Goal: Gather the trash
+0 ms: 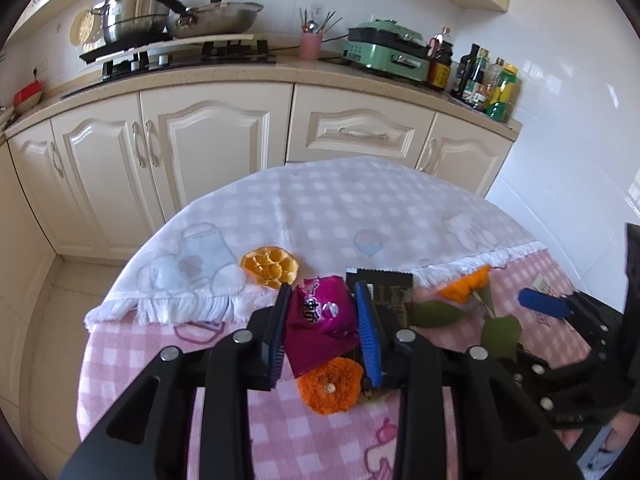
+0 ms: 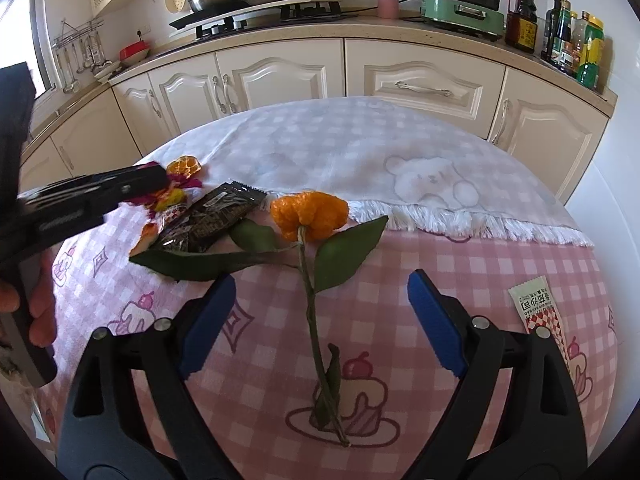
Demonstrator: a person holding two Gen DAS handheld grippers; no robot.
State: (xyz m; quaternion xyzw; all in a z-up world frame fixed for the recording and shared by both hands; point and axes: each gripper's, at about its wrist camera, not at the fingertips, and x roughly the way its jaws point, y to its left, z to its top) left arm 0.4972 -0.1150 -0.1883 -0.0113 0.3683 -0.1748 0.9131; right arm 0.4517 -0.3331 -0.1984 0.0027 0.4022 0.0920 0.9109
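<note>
Domestic kitchen. Indicators: cream panelled cabinets (image 1: 216, 136) under a beige bench (image 1: 248, 74); a gas hob (image 1: 188, 58) carrying a stainless steamer pot (image 1: 134, 10) and a wok (image 1: 218, 18); a green electric grill (image 1: 386, 50); a pink utensil holder (image 1: 311, 46); condiment bottles (image 1: 486, 80); ladles on a wall rail (image 2: 78, 54); white tiled walls (image 1: 568, 92).

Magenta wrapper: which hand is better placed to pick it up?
Left. The left tool already straddles the magenta wrapper, pads against its sides. The right tool stands wide open over the stem of the orange peel, away from the wrapper.
</note>
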